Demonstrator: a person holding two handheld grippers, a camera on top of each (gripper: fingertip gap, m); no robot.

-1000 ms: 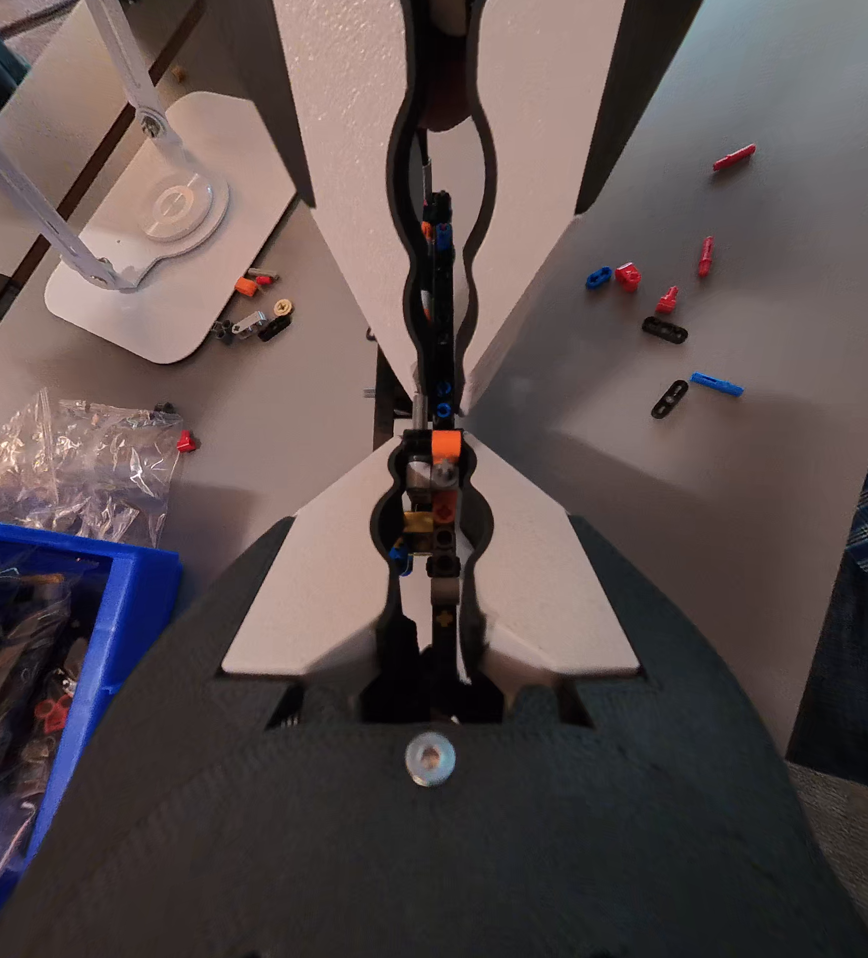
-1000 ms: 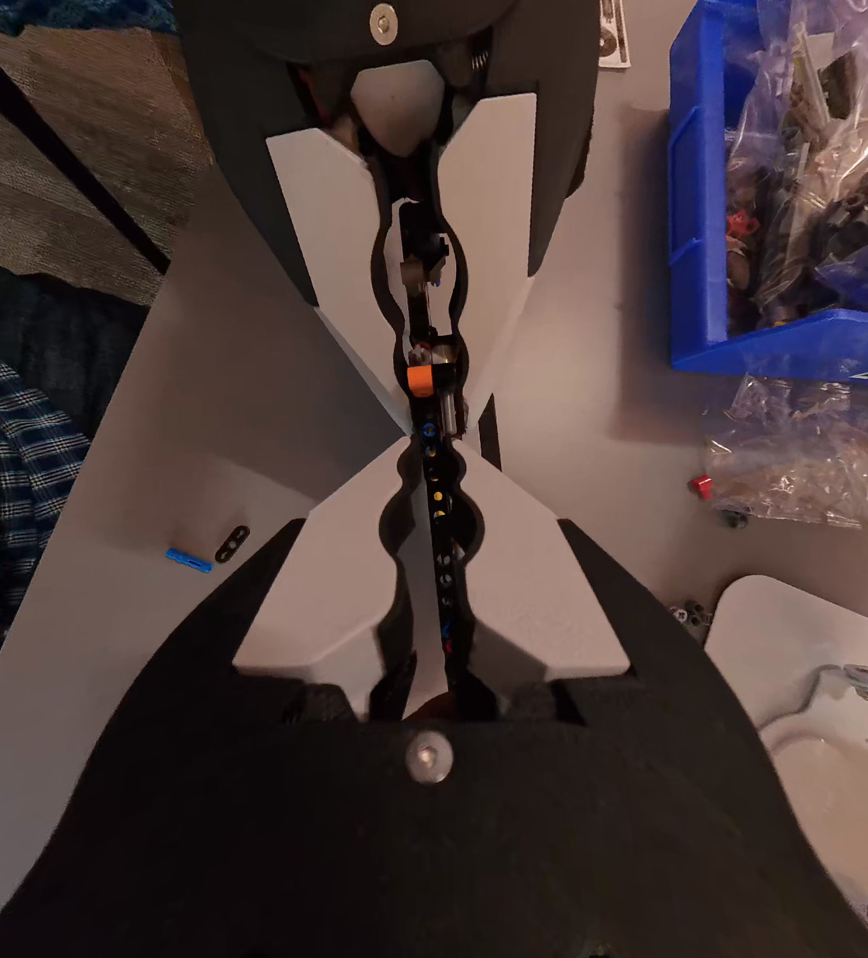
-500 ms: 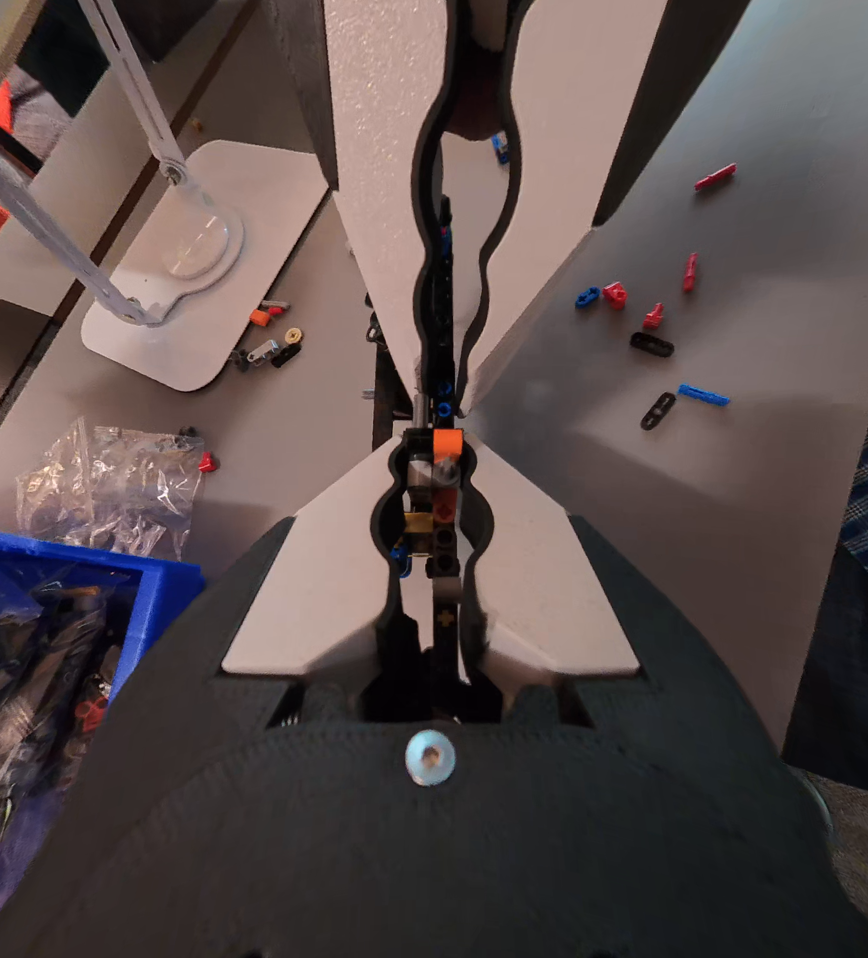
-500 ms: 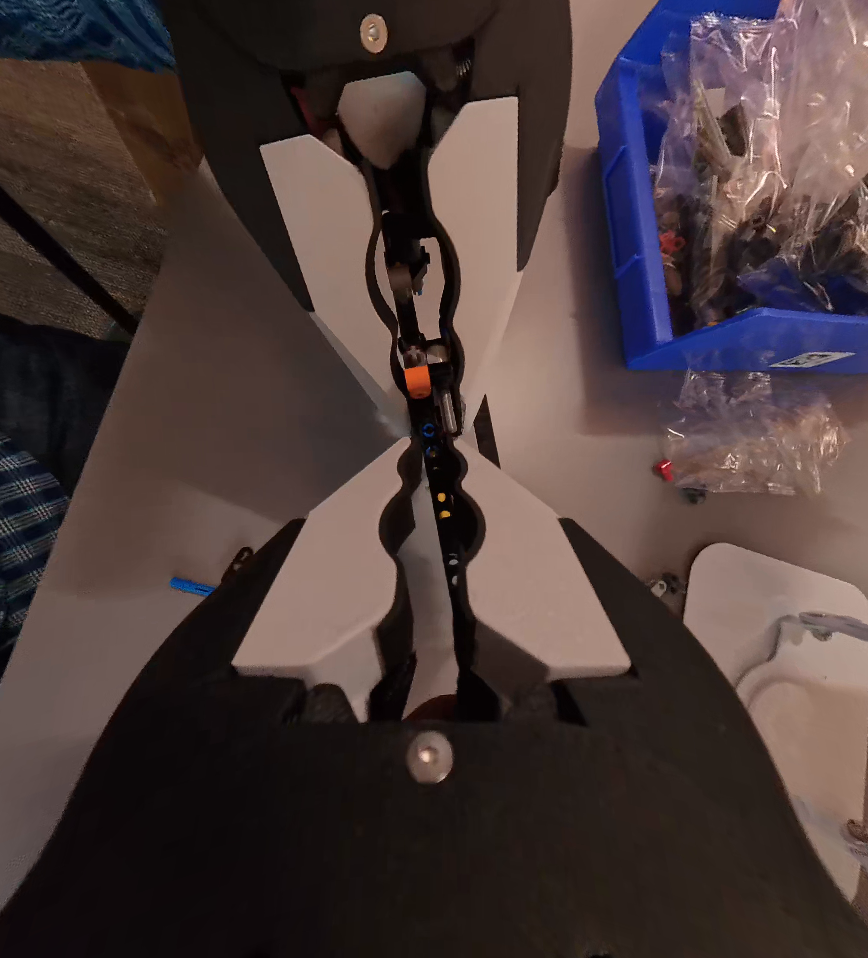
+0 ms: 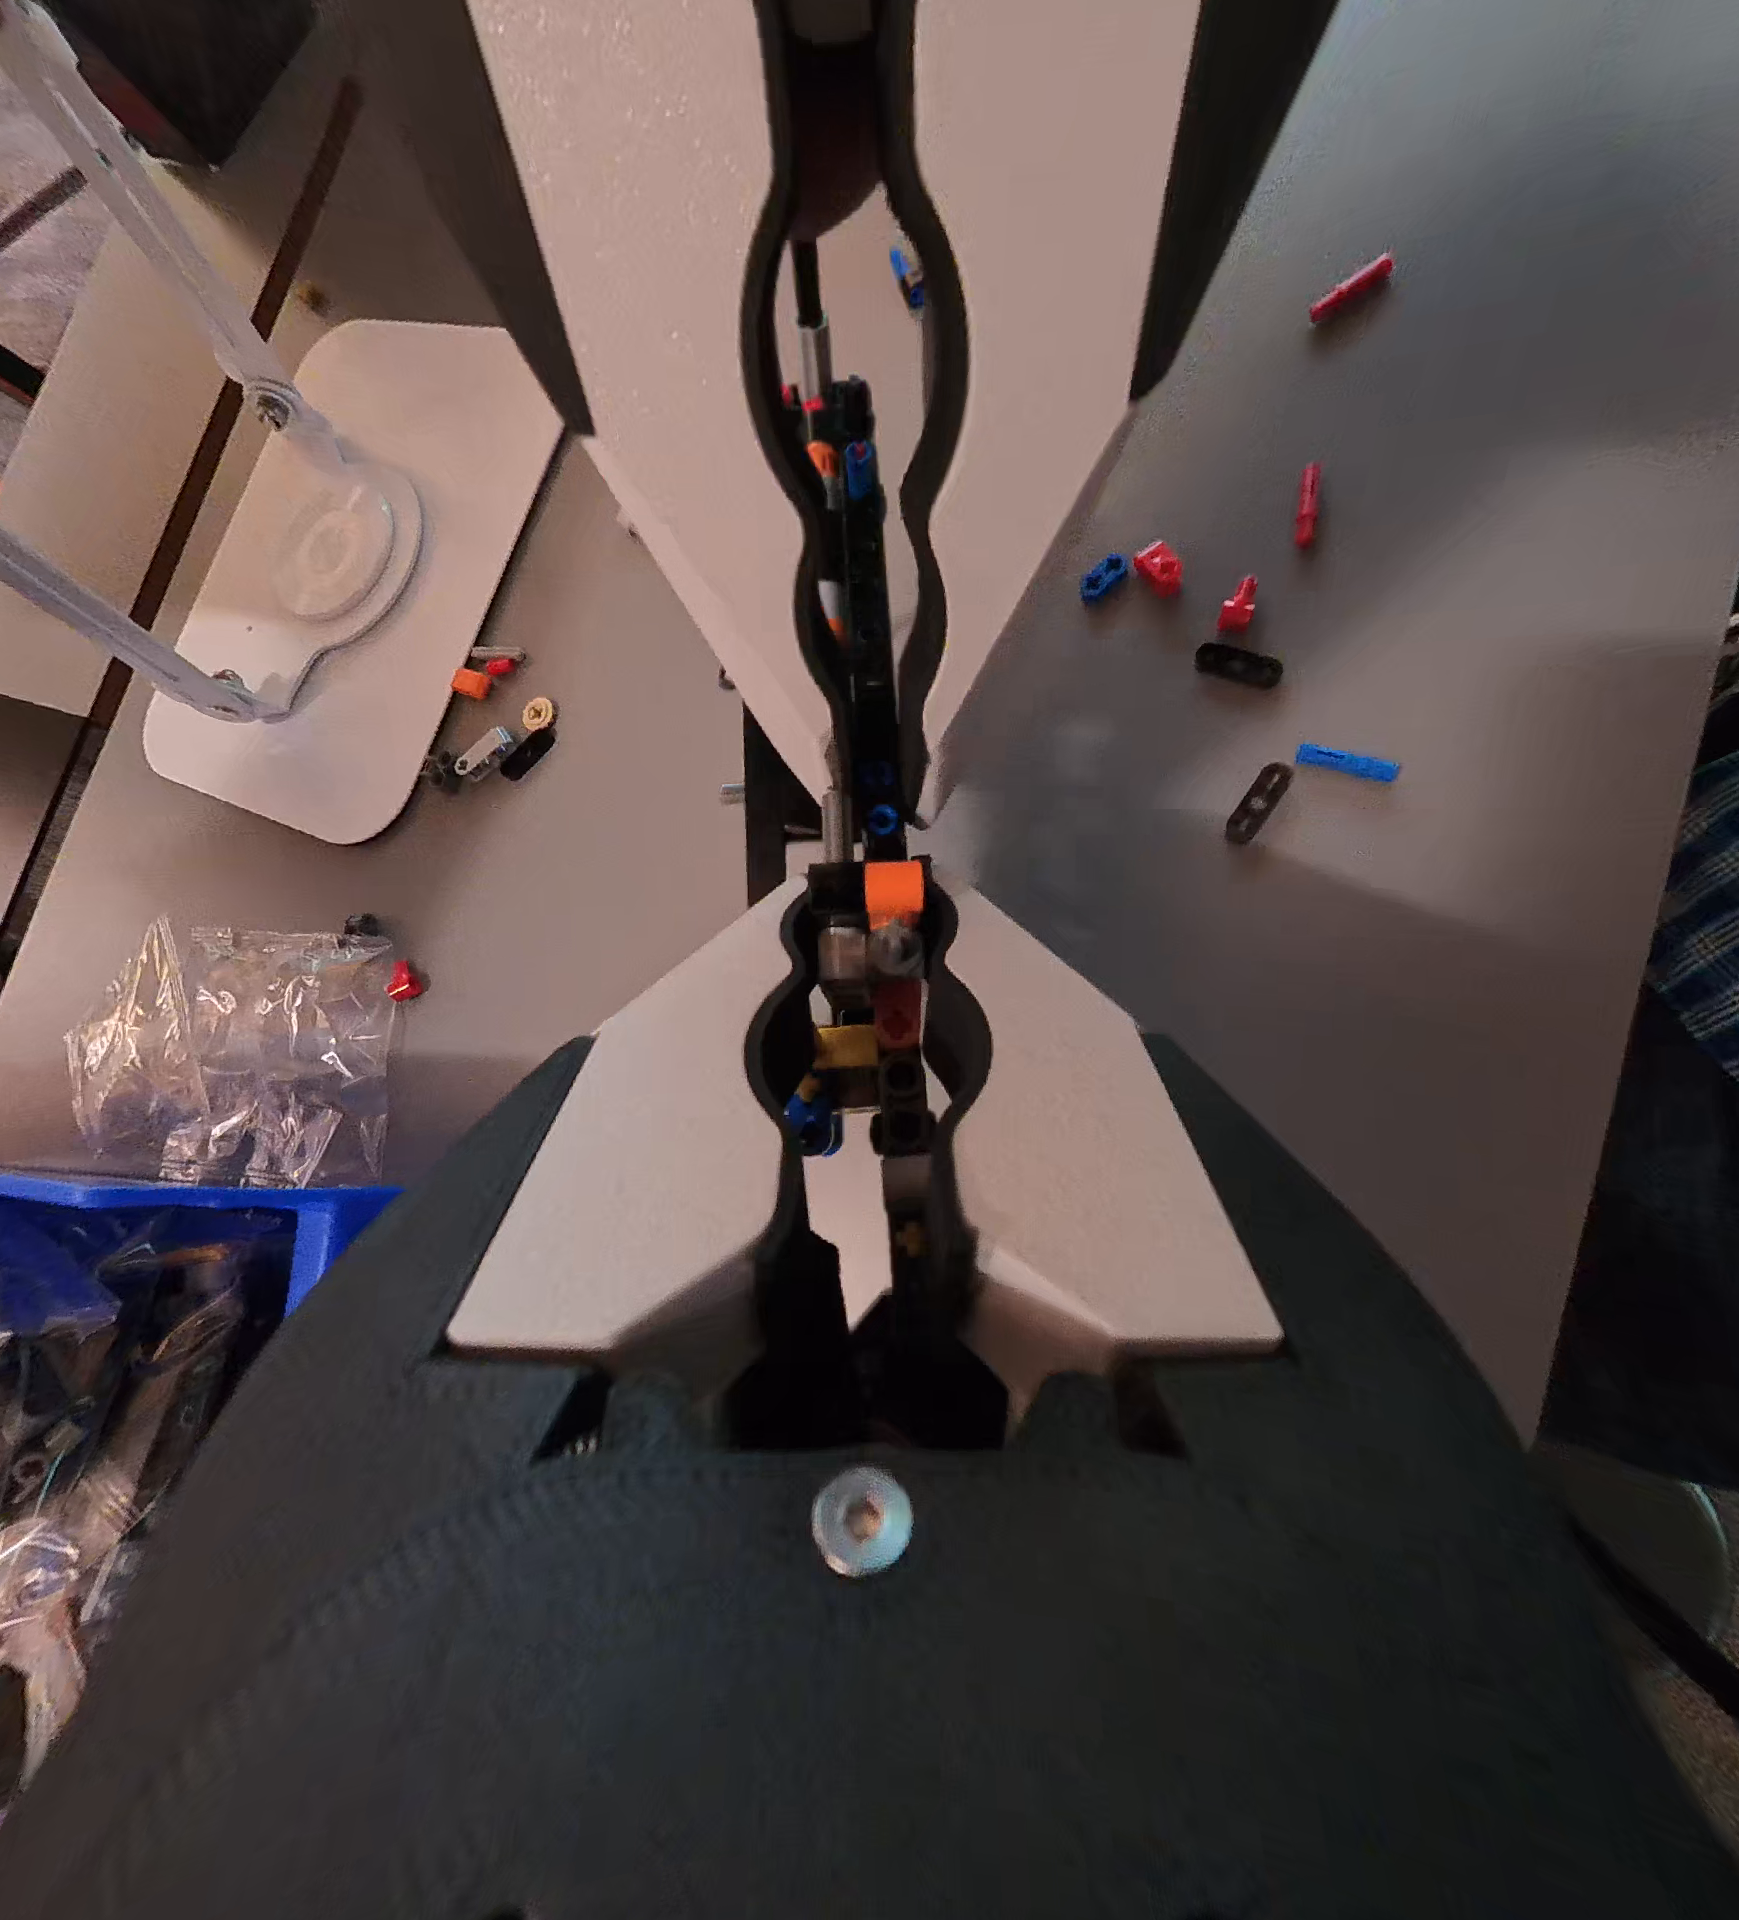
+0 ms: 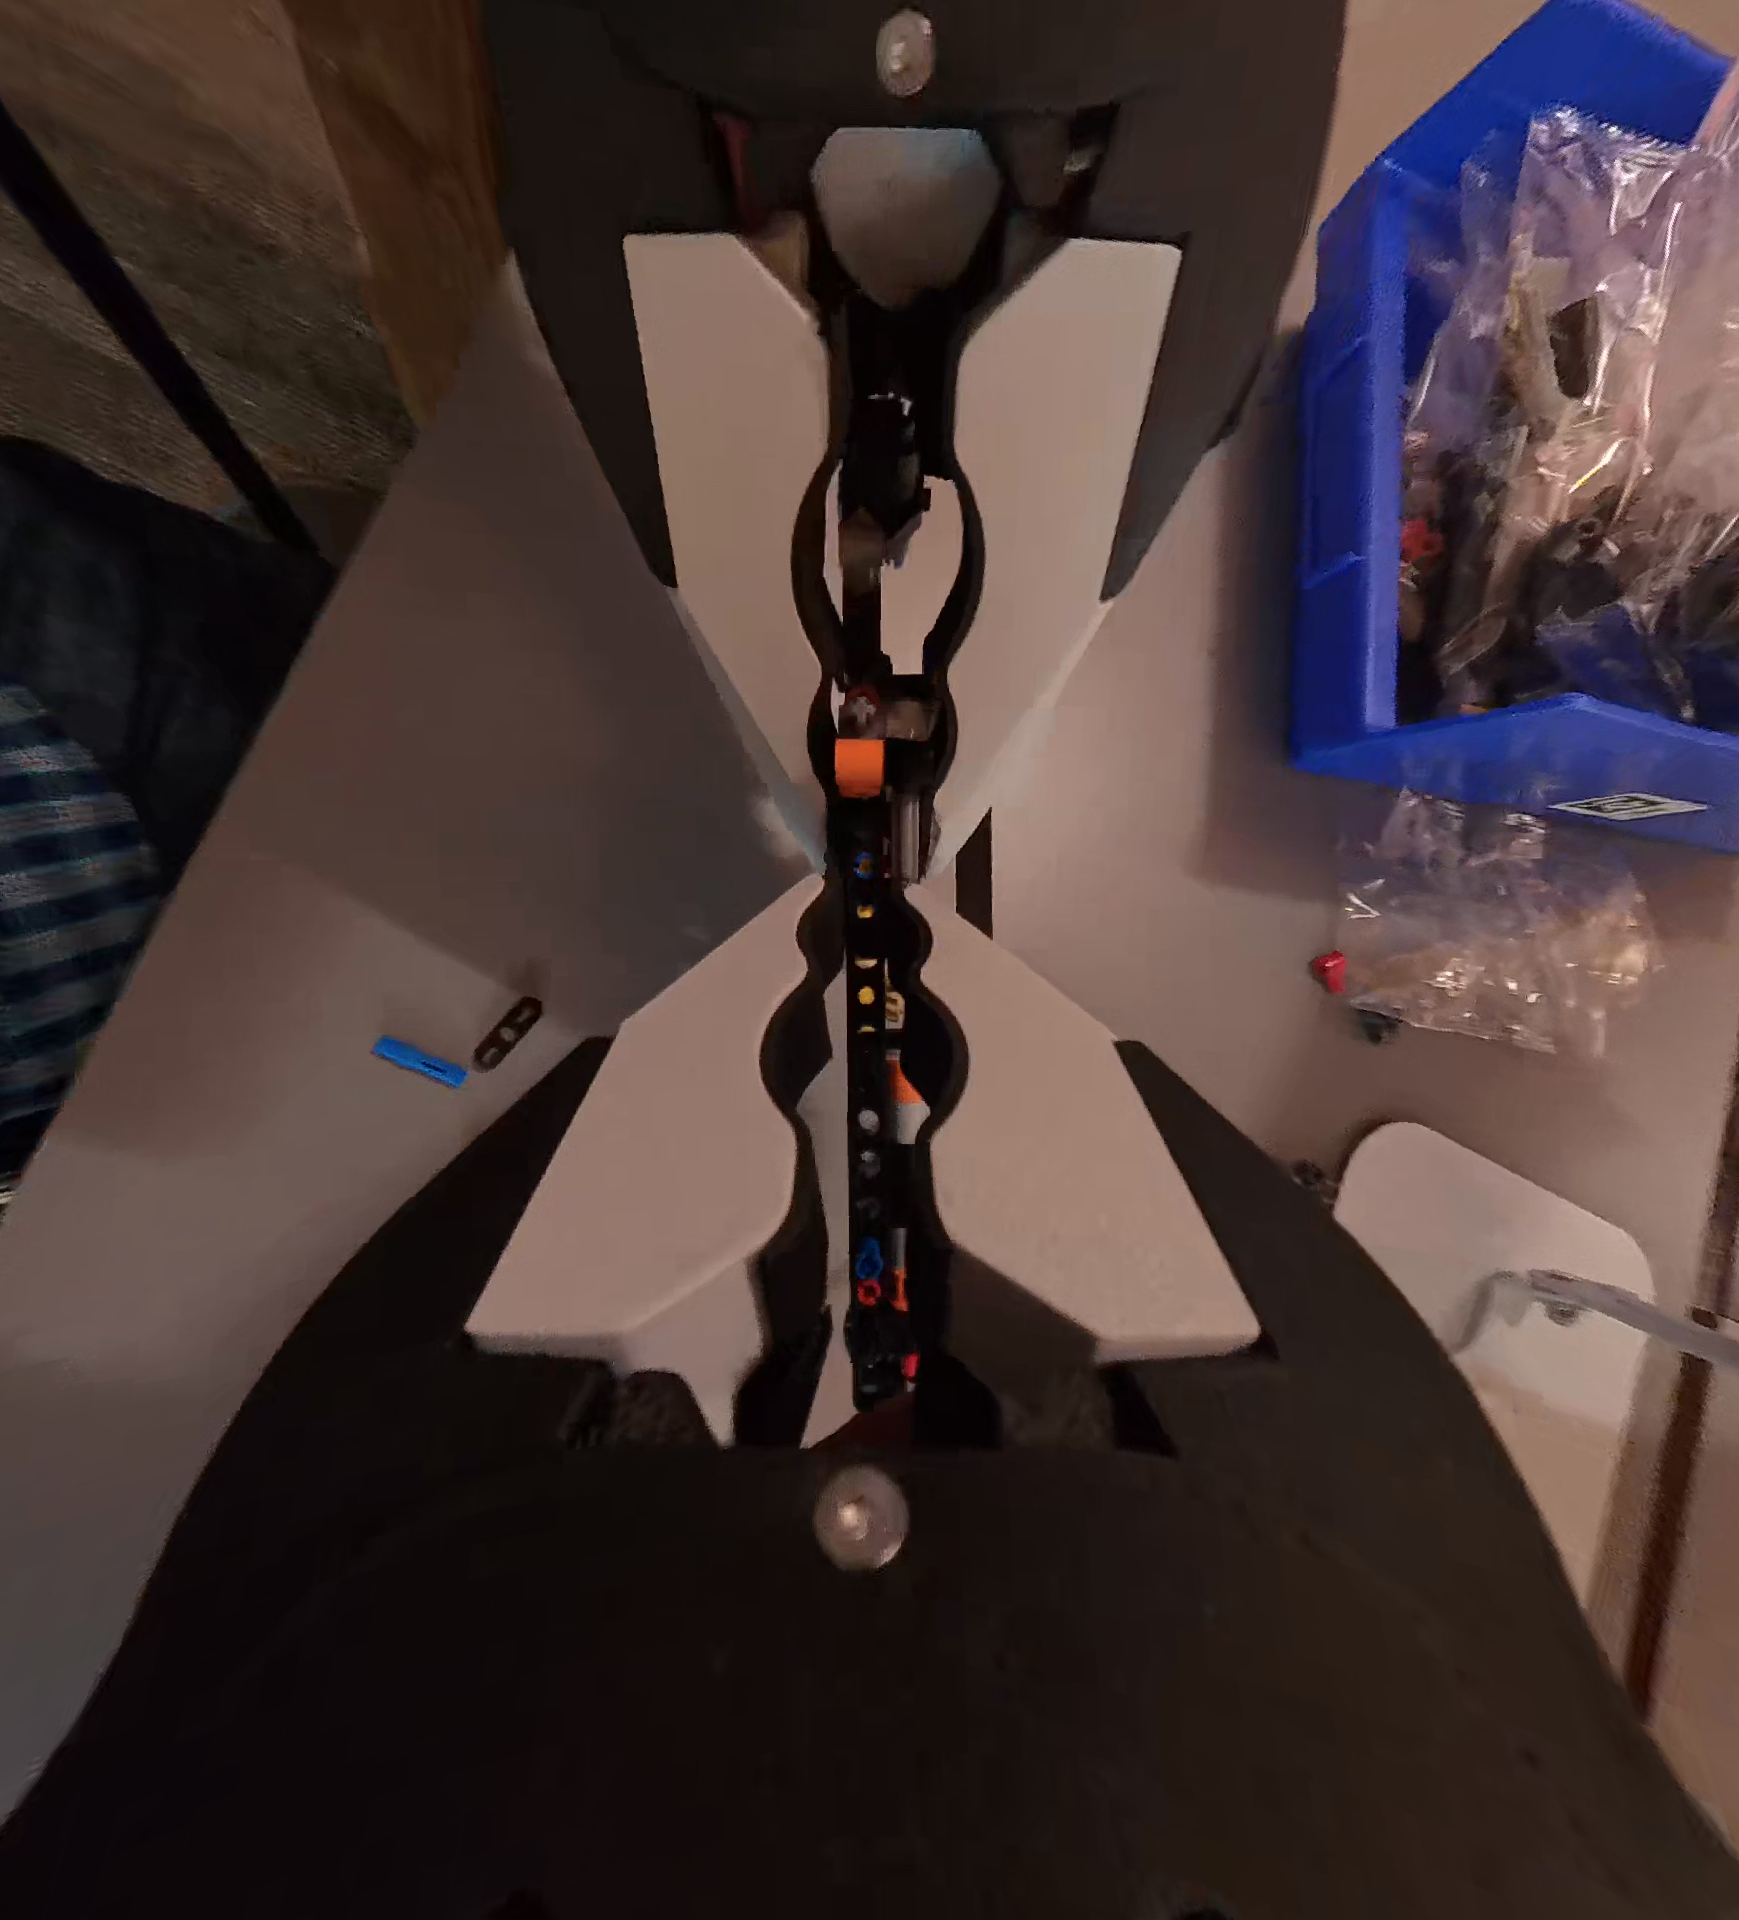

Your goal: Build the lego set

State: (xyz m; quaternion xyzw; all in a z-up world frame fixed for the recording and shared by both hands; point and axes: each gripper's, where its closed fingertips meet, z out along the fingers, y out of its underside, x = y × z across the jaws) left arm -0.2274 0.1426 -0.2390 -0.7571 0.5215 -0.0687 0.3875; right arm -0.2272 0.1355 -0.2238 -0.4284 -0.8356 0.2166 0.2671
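1. Your left gripper (image 5: 870, 883) has its fingers (image 5: 657, 1164) pinched on one end of the lego assembly (image 5: 870, 997), around its orange, grey, red and yellow pieces.
2. Your right gripper (image 6: 870, 883) meets it tip to tip, fingers (image 6: 657, 1164) closed on the long black beam at the same assembly's other end.
3. The assembly hangs above the worktop (image 5: 1467, 935), between both grippers.
4. Below on the right, loose pieces lie scattered: a blue axle (image 5: 1348, 762), black links, red pins (image 5: 1307, 504).
5. On the left sit a blue parts bin (image 6: 1364, 520) bearing a small label, too blurred to read, crumpled clear bags (image 5: 221, 1039), and a white stand base (image 5: 325, 582).
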